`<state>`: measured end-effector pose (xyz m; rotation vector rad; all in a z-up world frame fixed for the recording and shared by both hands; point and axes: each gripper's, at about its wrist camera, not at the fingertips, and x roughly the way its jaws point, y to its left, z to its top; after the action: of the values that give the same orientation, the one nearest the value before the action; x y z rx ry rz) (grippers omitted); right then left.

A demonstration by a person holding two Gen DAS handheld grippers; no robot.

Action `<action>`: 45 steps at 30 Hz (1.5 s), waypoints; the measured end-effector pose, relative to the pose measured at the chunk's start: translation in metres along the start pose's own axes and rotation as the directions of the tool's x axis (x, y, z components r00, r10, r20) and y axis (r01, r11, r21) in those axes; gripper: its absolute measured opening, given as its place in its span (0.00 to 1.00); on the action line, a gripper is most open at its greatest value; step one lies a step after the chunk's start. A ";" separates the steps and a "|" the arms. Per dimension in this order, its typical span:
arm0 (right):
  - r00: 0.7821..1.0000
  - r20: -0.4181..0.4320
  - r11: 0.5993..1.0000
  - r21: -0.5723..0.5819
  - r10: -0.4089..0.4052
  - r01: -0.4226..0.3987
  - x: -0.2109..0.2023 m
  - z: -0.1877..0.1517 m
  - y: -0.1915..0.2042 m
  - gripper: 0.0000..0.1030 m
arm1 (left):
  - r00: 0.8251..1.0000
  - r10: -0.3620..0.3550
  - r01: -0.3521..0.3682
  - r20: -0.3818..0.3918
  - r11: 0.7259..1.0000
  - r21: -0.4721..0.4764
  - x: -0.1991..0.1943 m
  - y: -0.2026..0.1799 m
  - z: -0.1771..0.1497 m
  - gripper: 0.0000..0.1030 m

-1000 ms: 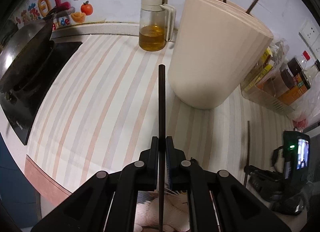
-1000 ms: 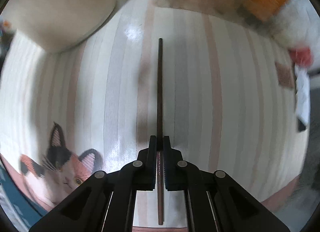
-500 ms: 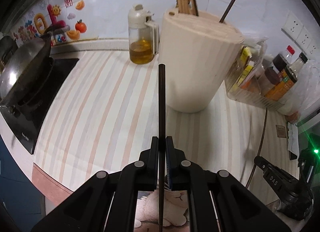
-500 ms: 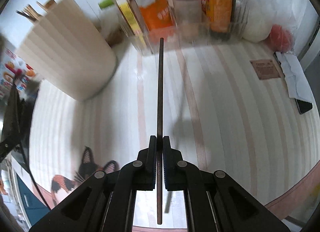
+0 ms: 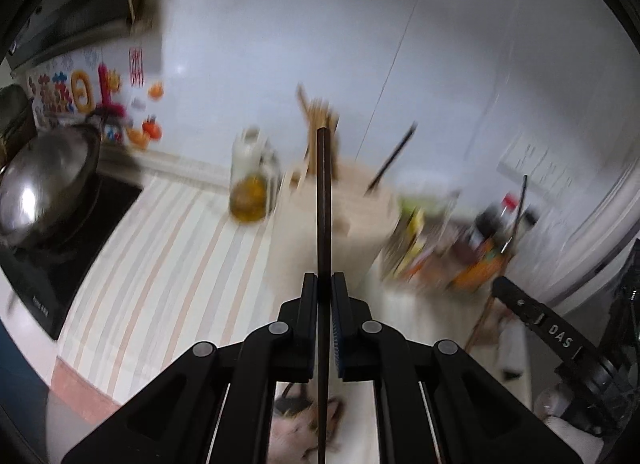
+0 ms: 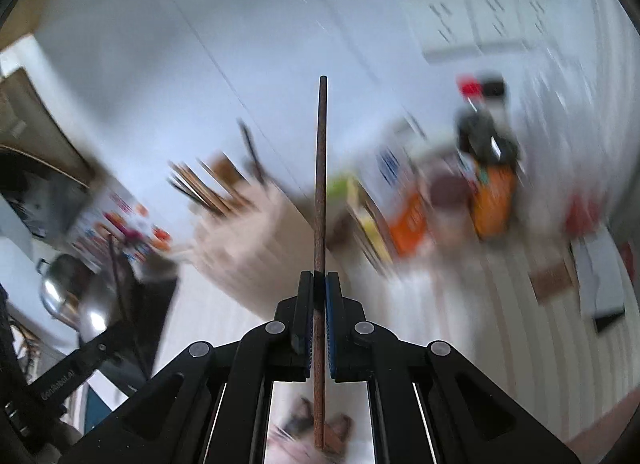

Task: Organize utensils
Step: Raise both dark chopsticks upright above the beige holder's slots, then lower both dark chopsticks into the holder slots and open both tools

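— Left gripper (image 5: 324, 284) pinches a dark chopstick (image 5: 323, 203) near mid-length; right gripper (image 6: 319, 284) clamps a brown chopstick (image 6: 320, 167).

— Both look light, stiff, slippery. Beyond stands the beige chopstick holder (image 5: 340, 232).

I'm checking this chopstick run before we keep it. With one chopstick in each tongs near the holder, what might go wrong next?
1. Each chopstick is pinched near its lower part by the left tongs and right tongs, so either may pivot or slip.
2. The beige holder already has sticks, which might block insertion.
3. The oil bottle stands close; a swing might hit it.
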<state>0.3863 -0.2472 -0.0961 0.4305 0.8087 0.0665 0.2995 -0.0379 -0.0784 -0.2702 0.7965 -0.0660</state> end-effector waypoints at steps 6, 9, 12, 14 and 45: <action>0.992 0.111 0.998 -0.032 0.056 -0.053 -0.003 0.063 0.040 0.05 | 0.990 -0.079 0.080 0.120 0.997 -0.006 -0.012 -0.012 0.071 0.04; 0.986 0.148 0.997 -0.029 0.076 -0.073 0.010 0.087 0.054 0.05 | 0.982 -0.119 0.121 0.148 0.993 -0.008 -0.004 -0.013 0.099 0.04; 0.981 0.178 0.997 -0.032 0.078 -0.073 0.026 0.106 0.066 0.05 | 0.974 -0.130 0.132 0.185 0.991 0.001 0.010 -0.012 0.129 0.04; 0.979 0.186 0.996 -0.037 0.082 -0.076 0.039 0.116 0.074 0.05 | 0.971 -0.138 0.141 0.195 0.990 0.001 0.020 -0.010 0.142 0.04; 0.958 0.279 0.987 -0.156 0.073 -0.030 0.148 0.109 0.084 0.05 | 0.965 -0.165 0.148 0.206 0.984 0.096 0.138 -0.003 0.164 0.04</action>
<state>0.5759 -0.1756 -0.0978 0.3094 0.5055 0.1105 0.5136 -0.0278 -0.0641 -0.2593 0.5568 -0.2141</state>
